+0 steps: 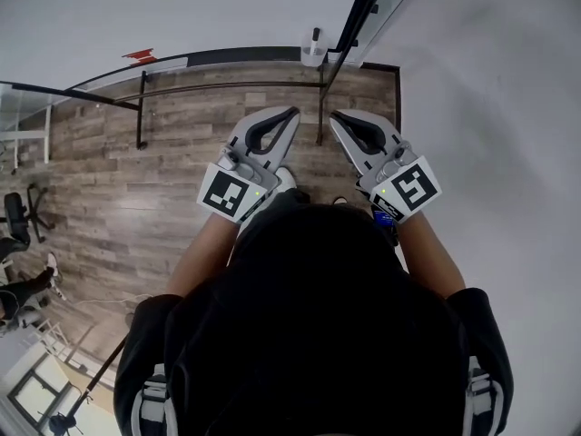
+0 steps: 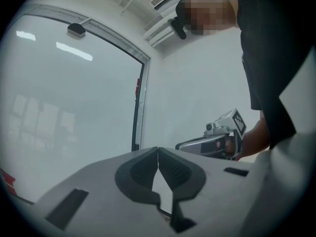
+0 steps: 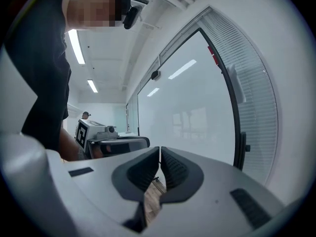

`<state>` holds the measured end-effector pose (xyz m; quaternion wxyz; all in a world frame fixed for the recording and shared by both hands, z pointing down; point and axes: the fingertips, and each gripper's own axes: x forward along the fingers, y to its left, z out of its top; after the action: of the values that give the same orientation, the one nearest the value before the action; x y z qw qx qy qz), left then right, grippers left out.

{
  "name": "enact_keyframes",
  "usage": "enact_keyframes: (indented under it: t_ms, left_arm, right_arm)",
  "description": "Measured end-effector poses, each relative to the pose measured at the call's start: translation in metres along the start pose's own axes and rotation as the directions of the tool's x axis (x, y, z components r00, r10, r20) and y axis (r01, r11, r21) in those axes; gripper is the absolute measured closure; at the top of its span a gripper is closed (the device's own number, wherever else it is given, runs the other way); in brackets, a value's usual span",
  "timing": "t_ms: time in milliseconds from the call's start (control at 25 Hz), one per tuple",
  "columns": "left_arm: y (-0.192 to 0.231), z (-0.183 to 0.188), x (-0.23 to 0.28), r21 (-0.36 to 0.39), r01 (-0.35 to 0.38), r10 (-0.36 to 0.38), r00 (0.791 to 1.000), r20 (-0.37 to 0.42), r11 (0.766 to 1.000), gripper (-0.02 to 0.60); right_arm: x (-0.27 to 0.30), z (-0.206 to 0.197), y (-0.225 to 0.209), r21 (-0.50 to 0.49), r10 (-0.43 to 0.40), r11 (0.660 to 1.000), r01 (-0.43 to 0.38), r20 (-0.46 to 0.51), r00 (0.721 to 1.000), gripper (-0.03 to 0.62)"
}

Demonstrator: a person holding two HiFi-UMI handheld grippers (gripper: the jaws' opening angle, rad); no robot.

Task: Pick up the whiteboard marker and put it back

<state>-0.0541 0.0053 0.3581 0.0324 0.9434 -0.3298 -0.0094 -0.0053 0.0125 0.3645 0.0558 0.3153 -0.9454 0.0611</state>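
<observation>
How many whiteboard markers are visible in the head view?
1. The whiteboard marker stands upright in a pale holder at the top of the view. Others may be hidden inside it.

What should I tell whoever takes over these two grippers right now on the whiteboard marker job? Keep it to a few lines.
Left gripper: fingers together, nothing between them.
Right gripper: the same, shut and empty.
Both are held side by side in front of the body, over the wood floor.
What looks like the marker stands upright in a small white holder ahead, beside the dark frame. Neither gripper is near it.
Done: no grasp visible. I cannot tell whether it was already picked up and returned.
Left, if not done: approach, grip the marker, lift it, and set it back in the holder.
</observation>
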Motion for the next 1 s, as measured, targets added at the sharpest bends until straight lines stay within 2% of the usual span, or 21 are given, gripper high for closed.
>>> enact_keyframes:
  t_ms: [400, 720, 1000]
  left_arm:
    - [0.042, -0.007, -0.008, -0.014, 0.064, -0.064, 0.998, -0.002, 0.998, 0.577]
    - [0.062, -0.01, -0.003, -0.024, 0.065, -0.065, 0.998, 0.007, 0.998, 0.577]
    - [0.077, -0.011, 0.011, -0.016, 0.047, -0.047, 0.999, 0.002, 0.999, 0.577]
  right_arm:
    - [0.037, -0.007, 0.002, 0.027, -0.068, 0.997, 0.069, -0.016, 0.998, 0.599]
    - [0.053, -0.003, -0.011, 0.018, -0.095, 0.995, 0.095, -0.014, 0.995, 0.599]
    - [0.065, -0.002, -0.029, 0.007, -0.074, 0.997, 0.074, -0.014, 0.997, 0.599]
